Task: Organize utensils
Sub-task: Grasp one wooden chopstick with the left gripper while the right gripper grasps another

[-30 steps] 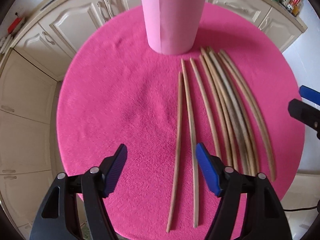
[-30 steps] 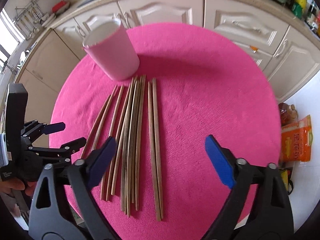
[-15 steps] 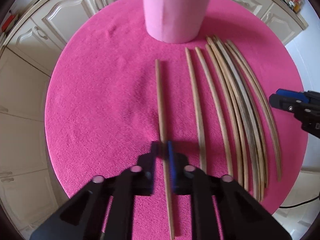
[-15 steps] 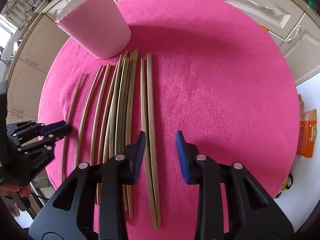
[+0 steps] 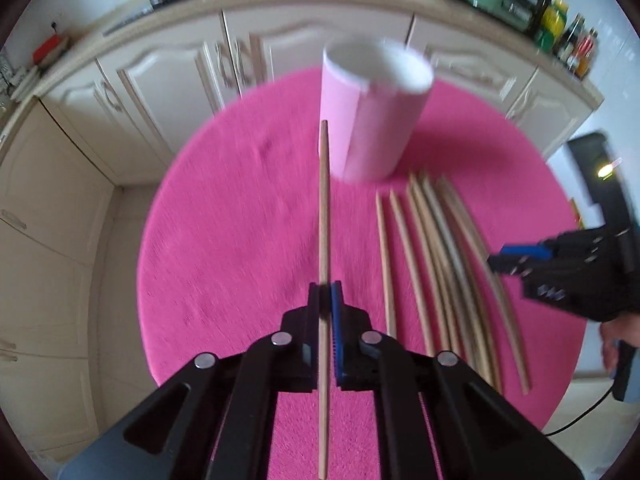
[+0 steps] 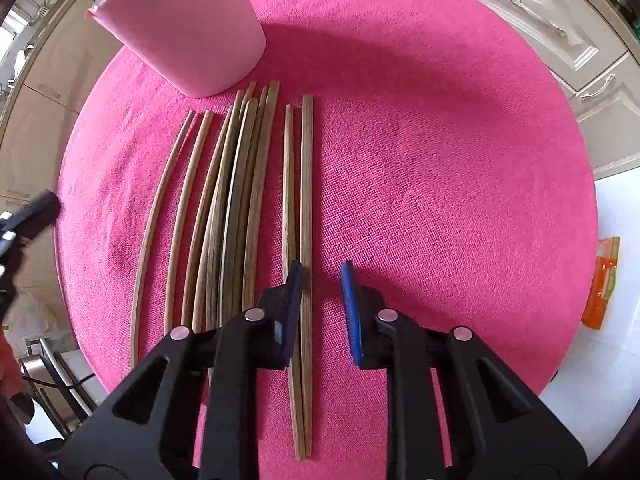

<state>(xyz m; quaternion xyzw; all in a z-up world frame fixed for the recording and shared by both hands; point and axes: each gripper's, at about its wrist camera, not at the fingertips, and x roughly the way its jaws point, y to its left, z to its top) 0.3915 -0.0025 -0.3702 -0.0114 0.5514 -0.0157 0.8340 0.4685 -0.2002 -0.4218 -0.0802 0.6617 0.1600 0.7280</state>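
My left gripper (image 5: 325, 292) is shut on a wooden chopstick (image 5: 324, 200) and holds it above the table, its far tip pointing at the pink cup (image 5: 372, 120). Several more chopsticks (image 5: 432, 260) lie in a row to the right of it. My right gripper (image 6: 320, 280) points down over the right end of that row, and its jaws are closing. The rightmost chopstick (image 6: 307, 180) runs between the pads, close to the left one and apart from the right one. Its neighbour (image 6: 288, 180) passes under the left finger. The cup (image 6: 188, 28) stands at the far left.
A round table under a pink cloth (image 6: 440, 160) carries everything, and its edge drops off close on every side. Cream kitchen cabinets (image 5: 120, 120) surround it. An orange packet (image 6: 602, 280) lies on the floor to the right. Bottles (image 5: 560, 28) stand on the counter.
My left gripper shut on the leftmost chopstick and lifted it off the cloth towards the cup. My right gripper came down over the rightmost pair and its jaws narrowed.
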